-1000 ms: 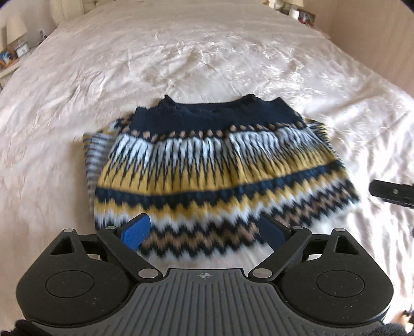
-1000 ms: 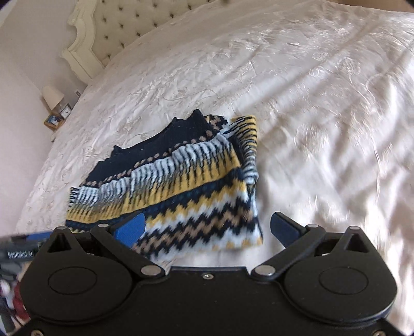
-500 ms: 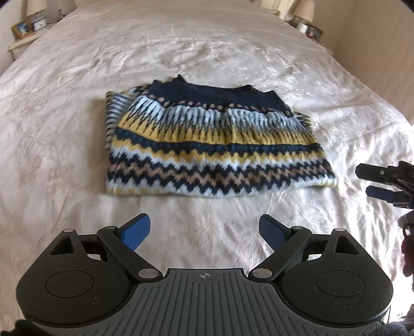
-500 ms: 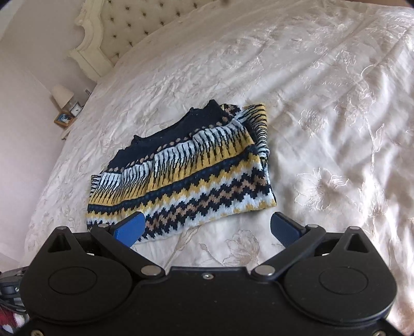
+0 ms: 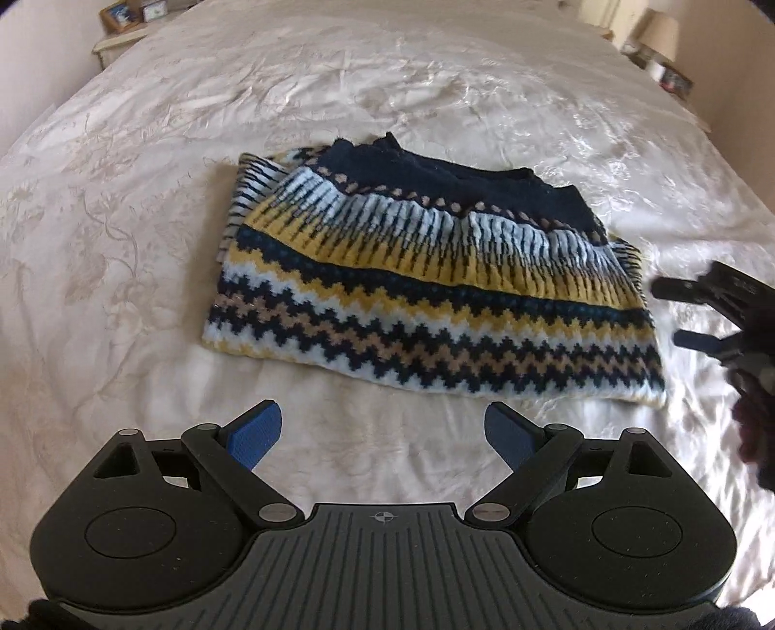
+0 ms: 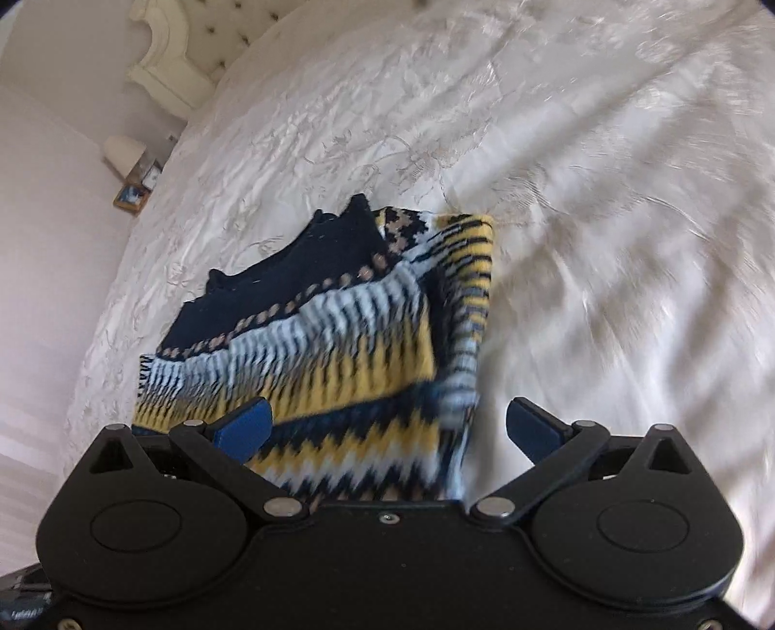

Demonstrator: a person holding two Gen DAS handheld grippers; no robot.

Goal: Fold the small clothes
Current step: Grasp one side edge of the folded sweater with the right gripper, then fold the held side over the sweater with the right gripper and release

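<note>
Patterned knit sweater (image 5: 426, 300) lies part-folded near the middle of the bed (image 5: 145, 242), navy neck band on its far side, zigzag hem on its near side. Left claw (image 5: 382, 431) hangs over bare bedspread just short of the hem, blue pads spread wide, nothing between them. Right claw (image 6: 387, 426) also spread wide, empty; its inner pad sits over the sweater's right-hand corner, its outer pad beyond the edge over bedspread, so the corner falls inside the gap. Cannot tell whether either pad touches the knit; the right wrist view is smeared. From the left wrist view the right claw (image 5: 678, 315) shows just beside the sweater's right edge. Risks, as judged: the right edge is a stack of loose layers with a striped sleeve part sticking out, so a pinch there may catch only the top layer, or take bedspread along with it, and the fold would drag crooked. Thick, soft knit could slip from smooth pads. The bedspread is creased and slick, so the sweater may slide rather than fold. Beyond the sweater: nightstand with small frames (image 5: 126, 14), lamp (image 6: 121, 150), tufted headboard (image 6: 169, 72). Nothing stands between claws and sweater.
</note>
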